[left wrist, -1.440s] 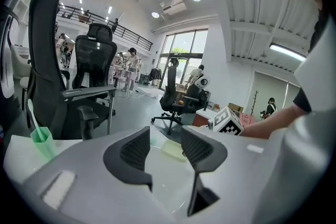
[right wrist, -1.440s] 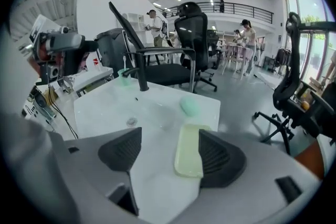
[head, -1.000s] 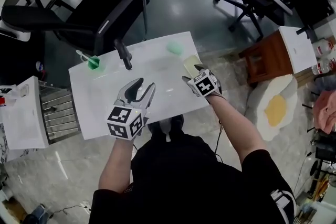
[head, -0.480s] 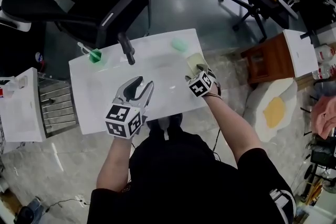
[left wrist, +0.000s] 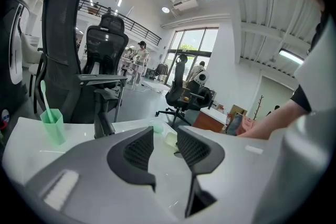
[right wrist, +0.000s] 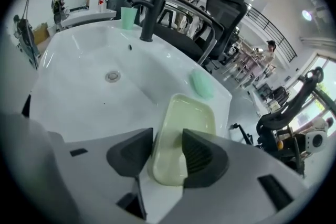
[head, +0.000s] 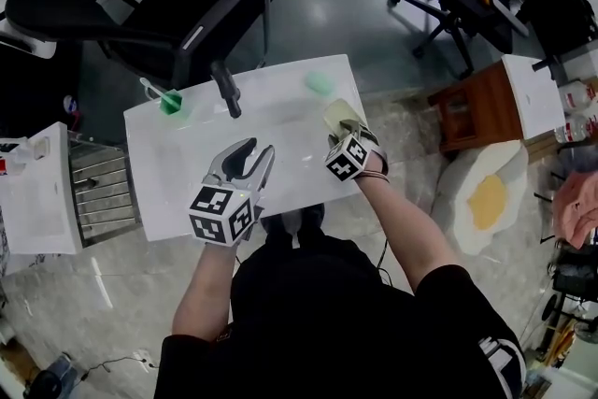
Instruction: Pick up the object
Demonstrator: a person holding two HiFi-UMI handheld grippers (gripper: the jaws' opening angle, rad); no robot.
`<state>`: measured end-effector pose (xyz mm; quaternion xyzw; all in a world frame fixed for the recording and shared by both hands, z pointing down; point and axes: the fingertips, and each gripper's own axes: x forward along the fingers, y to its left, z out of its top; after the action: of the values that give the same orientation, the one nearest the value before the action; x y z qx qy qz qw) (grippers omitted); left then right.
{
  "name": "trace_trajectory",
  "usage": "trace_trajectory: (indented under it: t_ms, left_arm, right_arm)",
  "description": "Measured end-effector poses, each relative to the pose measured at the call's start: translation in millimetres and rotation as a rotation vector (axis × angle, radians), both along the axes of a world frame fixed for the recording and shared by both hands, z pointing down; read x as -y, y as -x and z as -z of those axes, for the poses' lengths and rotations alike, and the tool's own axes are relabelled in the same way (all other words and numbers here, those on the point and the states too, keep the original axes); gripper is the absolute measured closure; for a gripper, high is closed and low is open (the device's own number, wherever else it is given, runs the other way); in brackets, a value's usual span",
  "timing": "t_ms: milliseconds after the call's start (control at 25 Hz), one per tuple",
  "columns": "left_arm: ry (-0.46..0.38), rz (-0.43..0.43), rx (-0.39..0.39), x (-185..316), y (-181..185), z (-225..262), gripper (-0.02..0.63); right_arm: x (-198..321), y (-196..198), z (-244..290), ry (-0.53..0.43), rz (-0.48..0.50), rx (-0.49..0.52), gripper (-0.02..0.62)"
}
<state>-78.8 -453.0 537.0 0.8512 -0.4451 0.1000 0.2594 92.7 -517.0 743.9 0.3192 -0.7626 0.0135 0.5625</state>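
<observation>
**Item: pale yellow-green shallow rectangular soap dish** (right wrist: 191,113). Task's object. It lies on the white glossy moulded basin surface (right wrist: 79,76), at the right-hand side close to the edge. It is just short of the mint-green oval soap bar (right wrist: 201,84) and well apart from the black tap (right wrist: 149,2).

**Right tongs** (right wrist: 168,136). They point steeply down, astride one long wall of the dish: one jaw just outside the rim, the other inside the tray. The jaws have just been closing. A strip of the dish's inner wall shows in front of the inside pad, so this reads as a bite forming and not yet a clamp. The dish appears to rest on the surface, not yet lifted.

**Left tongs** (left wrist: 165,134). They hover low over the near part of the surface, and the jaws have just been closing. They stand partly apart with nothing between them, and they take no part in the grasp.

**Also present:** green tumbler holding a toothbrush (left wrist: 52,126), at the far left corner.

**Hazards, as judged:**
- The hold is on a single thin, sloped, smooth wall. The pads may ride up and off the rim as they close.
- Held off-centre, the dish would likely hang and swing from that wall when raised, and could slip out.
- Uneven contact could skid the dish across the slick surface. The near edge is close, so it could drop to the floor.
- Lifting before both pads seat would leave the dish behind.
</observation>
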Motion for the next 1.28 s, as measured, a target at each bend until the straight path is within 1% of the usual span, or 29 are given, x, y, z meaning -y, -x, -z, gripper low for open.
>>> trace_trajectory:
  t_ms: [200,360,440,640,880,1040,1160,1280]
  left_arm:
    - [-0.002,0.011,-0.003,-1.3,6.1,3.6,0.463]
    - [-0.02,0.059,-0.001,5.7,30.1,13.2,0.469]
    - [-0.032,0.085,0.0,10.1,44.3,18.9,0.476]
    - [-0.058,0.126,-0.013,14.8,64.2,31.5,0.486]
    - [-0.079,0.108,-0.039,12.7,71.8,40.8,0.496]
    - [-0.087,0.071,-0.066,6.9,69.6,43.7,0.502]
    - [-0.091,0.037,-0.065,5.0,67.9,43.0,0.505]
    - [-0.096,0.026,-0.059,4.5,69.8,43.8,0.509]
  right_arm:
    - [-2.9,-1.4,2.0,0.002,0.008,-0.013,0.441]
    - [4.2,-3.4,17.5,-0.068,0.047,-0.067,0.497]
    - [11.0,-4.2,28.9,-0.087,0.04,-0.06,0.52]
    - [15.8,-14.0,42.1,-0.088,-0.001,-0.044,0.523]
    - [10.4,-5.0,69.5,-0.126,-0.017,0.004,0.523]
    - [6.7,5.5,93.1,-0.168,-0.036,0.041,0.523]
    - [2.7,12.8,106.5,-0.191,-0.064,0.078,0.523]
    - [-2.3,19.4,114.2,-0.198,-0.072,0.105,0.523]
